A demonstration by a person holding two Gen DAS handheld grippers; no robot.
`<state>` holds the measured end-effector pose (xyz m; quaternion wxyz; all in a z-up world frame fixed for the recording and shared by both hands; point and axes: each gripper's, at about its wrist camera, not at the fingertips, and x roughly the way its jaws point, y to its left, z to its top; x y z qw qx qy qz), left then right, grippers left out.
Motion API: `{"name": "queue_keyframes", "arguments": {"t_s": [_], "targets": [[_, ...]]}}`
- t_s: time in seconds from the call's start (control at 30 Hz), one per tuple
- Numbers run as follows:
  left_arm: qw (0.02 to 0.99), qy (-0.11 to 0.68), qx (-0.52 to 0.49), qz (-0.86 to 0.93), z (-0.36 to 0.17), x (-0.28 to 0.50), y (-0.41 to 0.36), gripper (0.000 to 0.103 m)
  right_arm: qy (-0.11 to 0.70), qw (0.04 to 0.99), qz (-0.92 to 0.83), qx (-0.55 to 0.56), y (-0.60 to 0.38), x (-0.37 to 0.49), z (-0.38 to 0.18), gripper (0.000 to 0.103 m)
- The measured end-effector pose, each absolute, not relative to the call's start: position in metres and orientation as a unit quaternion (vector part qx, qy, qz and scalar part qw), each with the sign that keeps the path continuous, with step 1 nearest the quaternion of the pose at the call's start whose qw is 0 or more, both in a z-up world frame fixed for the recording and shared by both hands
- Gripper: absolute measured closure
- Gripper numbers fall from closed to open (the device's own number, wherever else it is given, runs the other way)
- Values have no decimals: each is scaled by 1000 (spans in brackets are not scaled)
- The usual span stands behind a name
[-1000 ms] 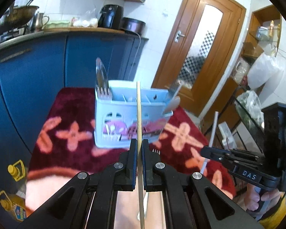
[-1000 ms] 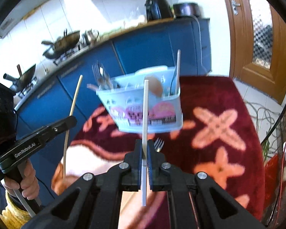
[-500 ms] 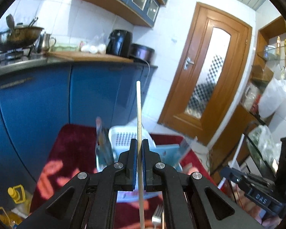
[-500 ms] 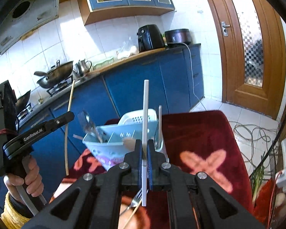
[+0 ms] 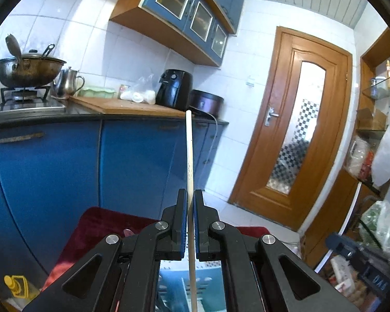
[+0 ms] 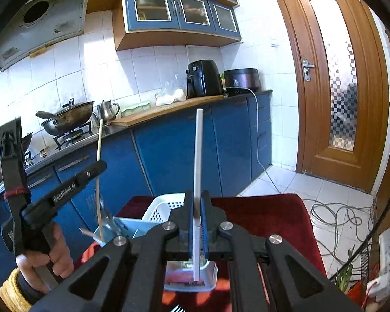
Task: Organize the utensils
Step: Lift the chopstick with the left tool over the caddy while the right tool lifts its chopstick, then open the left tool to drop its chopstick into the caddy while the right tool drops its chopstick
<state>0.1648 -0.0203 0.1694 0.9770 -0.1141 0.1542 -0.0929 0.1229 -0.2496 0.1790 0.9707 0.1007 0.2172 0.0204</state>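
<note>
- Left wrist view: left gripper [image 5: 190, 202] pinches a wooden chopstick [image 5: 189, 156], pads tight on the shaft. Stick runs from 6 o'clock, below the jaws, up to 12 o'clock; its tip ends level with the countertop edge [image 5: 132, 110].
- Air around the upper shaft is free; blue cabinet doors [image 5: 140, 166] sit well behind it.
- Red table cloth [image 5: 96, 223] edge shows at 7–8 o'clock, below the jaws. Blue caddy barely visible through the gripper frame at 6 o'clock, mostly hidden.
- Right gripper's body [image 5: 361, 267] at 4 o'clock, well apart, with the white stick [image 5: 349, 223] rising from it.
- Right wrist view: right gripper [image 6: 197, 208] clamps a white chopstick [image 6: 198, 156] mid-shaft, upright, slight tilt; lower end hangs over the utensil caddy [image 6: 132, 230].
- Caddy at 6–7 o'clock on the red table [image 6: 273, 213]; white perforated basket [image 6: 166, 206] just behind it. Forks [image 6: 101, 208] stand in the caddy's left compartment, blurred.
- Left gripper [image 6: 101, 167] at 8–9 o'clock, held by a hand [image 6: 46, 257]; its wooden stick's lower end reaches the caddy's left edge, contact unclear.
- Open tiled floor [image 6: 312, 182] past the table's far edge at 3 o'clock; loose cables [image 6: 335, 215] lie there.
</note>
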Motion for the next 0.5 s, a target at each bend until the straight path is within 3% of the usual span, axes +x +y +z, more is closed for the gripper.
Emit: {"name": "queue_keyframes", "arguments": {"t_s": [0.5], "targets": [[982,140,-88,-90,144,174,-25,99,220,972,25,85,-239,158,151,96]]}}
